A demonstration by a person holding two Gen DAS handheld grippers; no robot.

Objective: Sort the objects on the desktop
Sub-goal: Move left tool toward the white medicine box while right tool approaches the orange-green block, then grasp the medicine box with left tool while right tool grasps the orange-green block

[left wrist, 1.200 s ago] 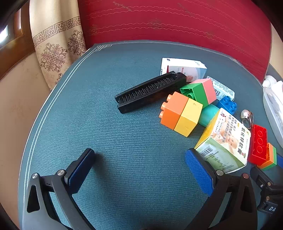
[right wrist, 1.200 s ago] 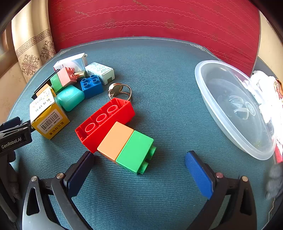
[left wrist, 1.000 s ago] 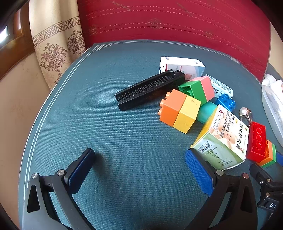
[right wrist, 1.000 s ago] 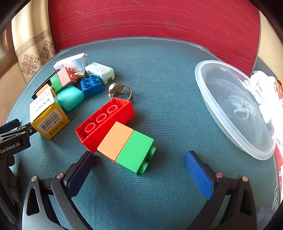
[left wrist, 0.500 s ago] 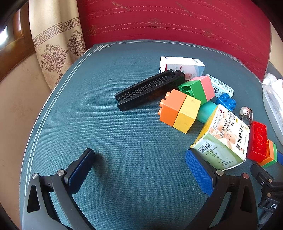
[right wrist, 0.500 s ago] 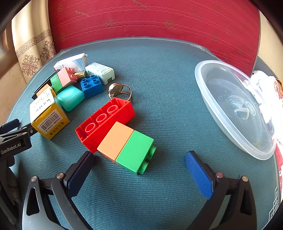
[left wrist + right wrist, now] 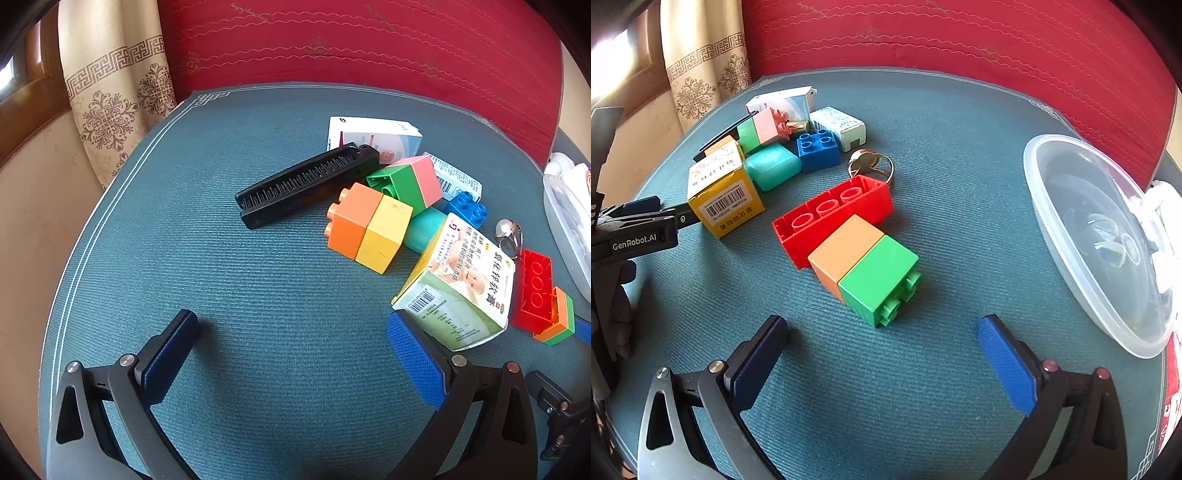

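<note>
Both grippers agape over the teal mat (image 7: pixel 258 332), nothing between the pads: left gripper (image 7: pixel 291 354) nearest, right gripper (image 7: pixel 882 354) likewise. Just past the right one, an orange-green block (image 7: pixel 864 269) touching a red brick (image 7: pixel 831 218). Left of that, a yellow box (image 7: pixel 726 195) beside the left gripper's tip. Farther: teal case (image 7: pixel 772 166), blue brick (image 7: pixel 818 149), key ring (image 7: pixel 871 166), black comb (image 7: pixel 306 186). Far right, a clear bowl (image 7: pixel 1067 236).
</note>
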